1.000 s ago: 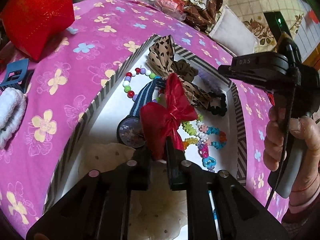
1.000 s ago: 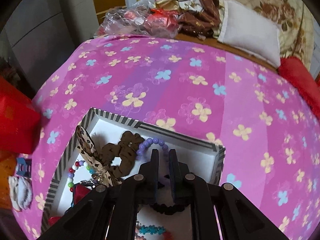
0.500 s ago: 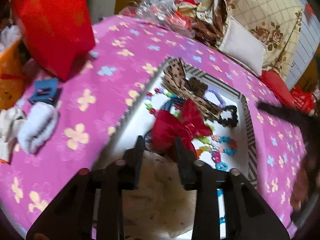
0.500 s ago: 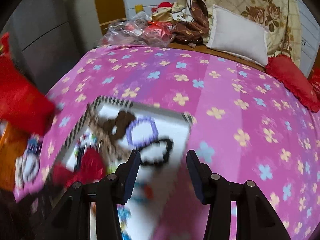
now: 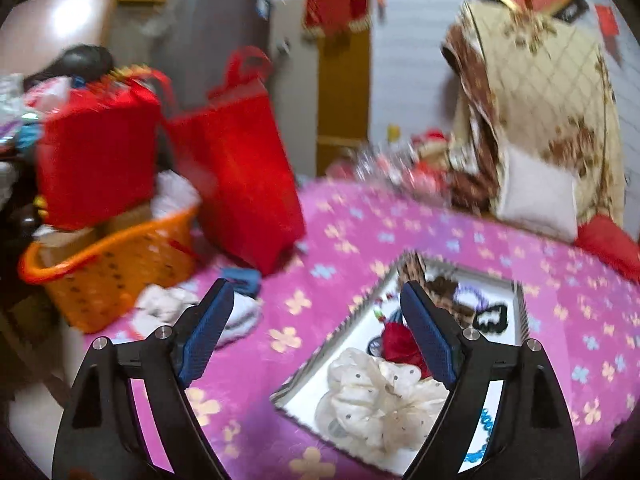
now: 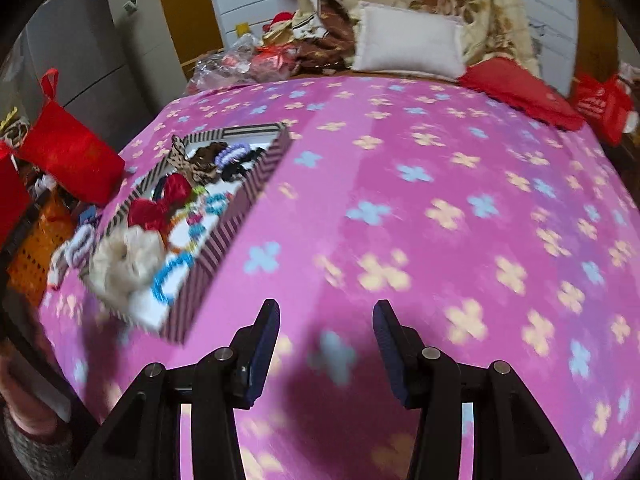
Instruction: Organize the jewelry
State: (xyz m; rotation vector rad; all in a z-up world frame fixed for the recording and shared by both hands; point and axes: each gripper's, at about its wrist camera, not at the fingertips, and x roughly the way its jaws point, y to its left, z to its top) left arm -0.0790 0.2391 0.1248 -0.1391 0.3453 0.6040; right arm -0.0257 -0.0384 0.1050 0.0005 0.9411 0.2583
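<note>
1. Left wrist view: the left gripper [image 5: 316, 328] fills the bottom of the frame, its blue-padded fingers [image 5: 208, 330] spread wide and opening further, with nothing between them. Behind them, at lower right, the striped-rim box [image 5: 360, 312] sits on the pink flowered bed [image 5: 352, 232]. A cream scrunchie [image 5: 376, 400] lies at the box's near end, a red bow [image 5: 400, 344] just behind it, a black scrunchie [image 5: 490, 316] and a leopard bow [image 5: 412, 270] farther back. At left, an orange basket [image 5: 104, 256] stands beside the bed with two red bags [image 5: 240, 176] above and next to it. The frame is blurred.

2. Right wrist view: the right gripper [image 6: 326, 344] points down at bare pink bed [image 6: 400, 200] at bottom centre, fingers [image 6: 262, 354] partly apart and empty. The box [image 6: 224, 240] sits at centre left of the frame, well apart from the gripper, holding the cream scrunchie [image 6: 128, 264], red bow [image 6: 160, 204], a blue bead bracelet [image 6: 172, 276], and a purple bracelet [image 6: 232, 154] at its far end. A white pillow [image 6: 408, 40] lies at the top of the frame.
</note>
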